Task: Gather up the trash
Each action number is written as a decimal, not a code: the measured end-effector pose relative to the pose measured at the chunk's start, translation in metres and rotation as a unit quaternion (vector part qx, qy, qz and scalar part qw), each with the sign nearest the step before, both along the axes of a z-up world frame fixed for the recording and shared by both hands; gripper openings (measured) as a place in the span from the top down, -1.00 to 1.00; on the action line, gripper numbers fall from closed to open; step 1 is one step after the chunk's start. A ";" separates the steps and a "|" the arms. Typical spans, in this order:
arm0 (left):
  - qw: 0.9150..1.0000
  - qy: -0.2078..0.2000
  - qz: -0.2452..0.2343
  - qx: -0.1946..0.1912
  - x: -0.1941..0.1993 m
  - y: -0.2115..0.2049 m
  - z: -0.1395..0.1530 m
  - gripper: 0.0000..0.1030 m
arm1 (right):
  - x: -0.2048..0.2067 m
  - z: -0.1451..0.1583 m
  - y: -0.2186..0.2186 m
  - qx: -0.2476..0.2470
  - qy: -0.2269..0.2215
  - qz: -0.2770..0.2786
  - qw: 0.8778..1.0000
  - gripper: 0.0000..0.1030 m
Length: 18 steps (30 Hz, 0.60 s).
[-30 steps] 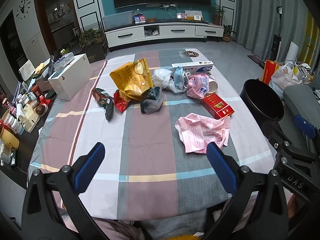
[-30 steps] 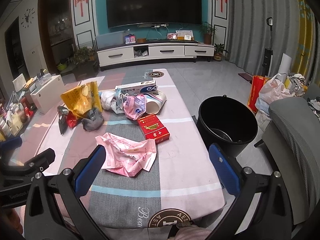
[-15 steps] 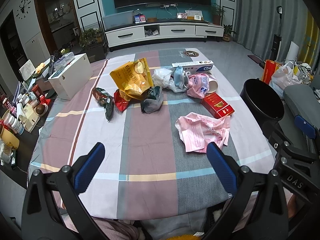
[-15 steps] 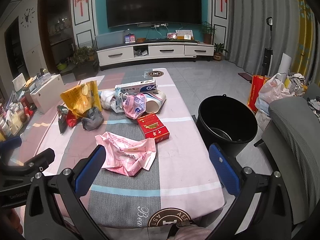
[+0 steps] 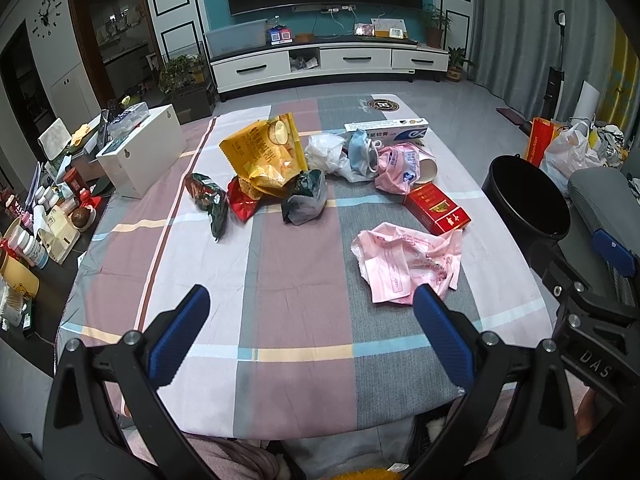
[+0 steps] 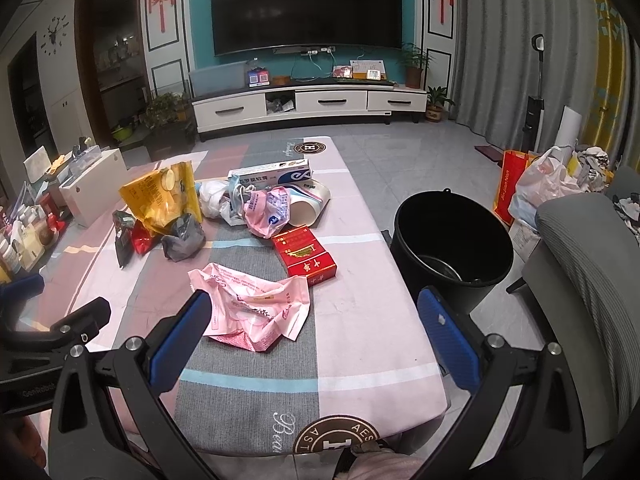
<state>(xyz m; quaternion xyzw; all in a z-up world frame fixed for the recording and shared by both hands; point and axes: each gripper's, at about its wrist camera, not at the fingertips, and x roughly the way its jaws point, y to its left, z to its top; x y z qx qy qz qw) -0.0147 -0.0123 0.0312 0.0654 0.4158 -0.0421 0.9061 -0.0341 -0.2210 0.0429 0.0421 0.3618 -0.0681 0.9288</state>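
At the bottom of both views, nothing has shifted since half a second ago: the left tool (image 5: 307, 308) and the right tool (image 6: 318, 312) still hover spread wide and empty over the near end of the worktop (image 5: 288, 276). The crumpled pink bag (image 6: 252, 306) lies lower centre in the right view, its left edge just behind the left-hand blue fingertip (image 6: 186, 326); in the left view that bag (image 5: 408, 262) sits right of centre. The red carton (image 5: 436, 208) touches its far edge. Further up, the yellow snack bag (image 5: 266, 156) leans among wrappers. The right view alone looks down into the black bin (image 6: 452, 246) beside the worktop; the left view alone shows the bottles (image 5: 28, 240) at far left
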 end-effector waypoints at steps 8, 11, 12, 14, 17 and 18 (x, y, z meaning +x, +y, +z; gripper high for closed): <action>1.000 0.002 0.001 0.002 0.000 0.000 -0.002 -0.96 | 0.000 -0.001 0.000 0.000 0.000 0.000 1.000 -0.95; 1.000 0.003 0.001 0.004 0.000 -0.001 -0.004 -0.96 | 0.001 -0.004 -0.001 0.001 0.003 -0.001 1.000 -0.95; 1.000 0.004 0.001 0.004 0.000 -0.002 -0.005 -0.96 | 0.001 -0.004 -0.001 0.001 0.003 -0.001 1.000 -0.95; 1.000 0.004 0.001 0.005 0.000 -0.002 -0.006 -0.96 | 0.001 -0.004 -0.001 0.002 0.002 -0.001 1.000 -0.95; 1.000 0.004 0.001 0.004 0.000 -0.002 -0.006 -0.96 | 0.001 -0.005 -0.002 0.002 0.002 -0.001 1.000 -0.95; 1.000 0.004 0.001 0.004 0.000 -0.002 -0.006 -0.96 | 0.001 -0.005 -0.002 0.002 0.003 -0.002 1.000 -0.95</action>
